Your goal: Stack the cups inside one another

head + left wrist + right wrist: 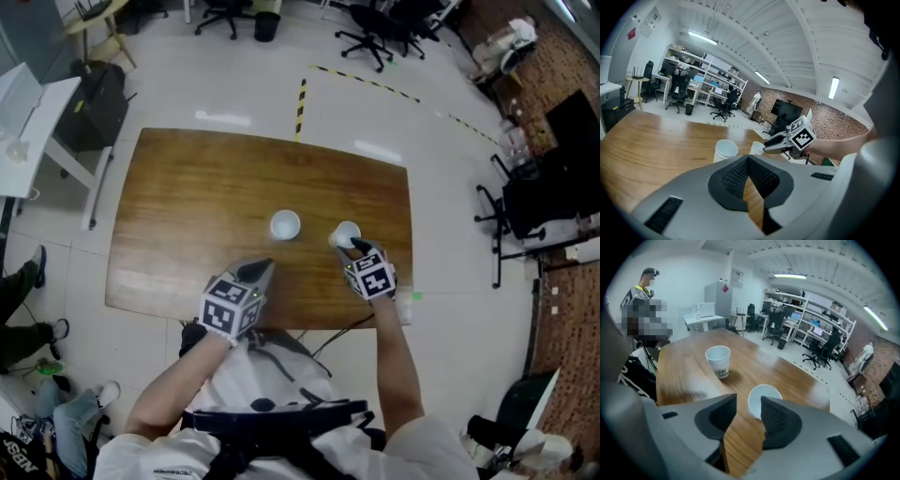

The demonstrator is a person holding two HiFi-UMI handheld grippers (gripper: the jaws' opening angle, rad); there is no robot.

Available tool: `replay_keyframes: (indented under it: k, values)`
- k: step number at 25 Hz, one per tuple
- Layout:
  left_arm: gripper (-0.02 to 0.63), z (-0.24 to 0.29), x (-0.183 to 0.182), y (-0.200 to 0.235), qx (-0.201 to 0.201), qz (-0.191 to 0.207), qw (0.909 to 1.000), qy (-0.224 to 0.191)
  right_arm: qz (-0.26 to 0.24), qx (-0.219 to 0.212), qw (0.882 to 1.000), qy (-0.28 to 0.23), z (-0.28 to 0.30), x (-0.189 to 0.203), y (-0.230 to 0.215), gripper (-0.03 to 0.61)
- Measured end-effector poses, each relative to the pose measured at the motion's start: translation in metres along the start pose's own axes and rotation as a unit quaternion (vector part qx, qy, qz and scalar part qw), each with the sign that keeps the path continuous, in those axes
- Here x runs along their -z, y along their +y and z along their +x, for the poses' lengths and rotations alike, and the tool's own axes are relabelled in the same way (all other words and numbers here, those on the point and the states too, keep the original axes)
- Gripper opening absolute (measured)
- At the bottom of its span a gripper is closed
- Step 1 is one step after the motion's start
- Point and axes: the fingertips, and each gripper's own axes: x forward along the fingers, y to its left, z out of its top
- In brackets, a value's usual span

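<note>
Near the middle of the table [178, 197]: I count two white cups, a left cup [285, 225] and a right cup [346, 232]. They stand side by side with bare wood between them, and neither is inside the other.
Left cup: upright, mouth up, long axis vertical. My right gripper view shows dark print on its side [718, 360]. Nothing touches it.
Right cup: also upright, mouth up, axis vertical. It sits a little nearer to me than the left cup, right at the tips of the right gripper [355, 247].
Right gripper fingers: spread apart [748, 400]. The right cup's rim [761, 394] shows in the gap and runs behind the right finger [780, 420]. The left finger is clear of the cup. I cannot tell whether the right finger touches the cup's wall.
Left gripper [261, 270]: fingertips pressed together [747, 158] with nothing between them. It is over the near part of the table and points far, towards the left cup [725, 150].
Grippers counted: two, each with one marker cube [230, 314].
Off the table: a person [643, 296] stands beyond the left end, and office chairs [370, 37] stand on the far floor.
</note>
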Motion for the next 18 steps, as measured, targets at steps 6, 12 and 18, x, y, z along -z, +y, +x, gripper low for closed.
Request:
replay_keyframes:
  k: [6,12,18]
  values:
    - [-0.005,0.008,0.003,-0.001,-0.021,-0.019,0.9996,-0.006,-0.047,-0.02,0.998,0.033,0.019,0.004,-0.005,0.149]
    - [-0.005,0.007,0.005,0.008,-0.035,-0.029,0.9989,-0.006,-0.056,-0.052,0.996,0.048,0.037,0.005,0.005,0.1]
    - [-0.005,0.007,0.005,0.012,-0.044,-0.036,0.9984,-0.006,-0.068,-0.059,0.995,0.05,0.041,0.002,0.008,0.077]
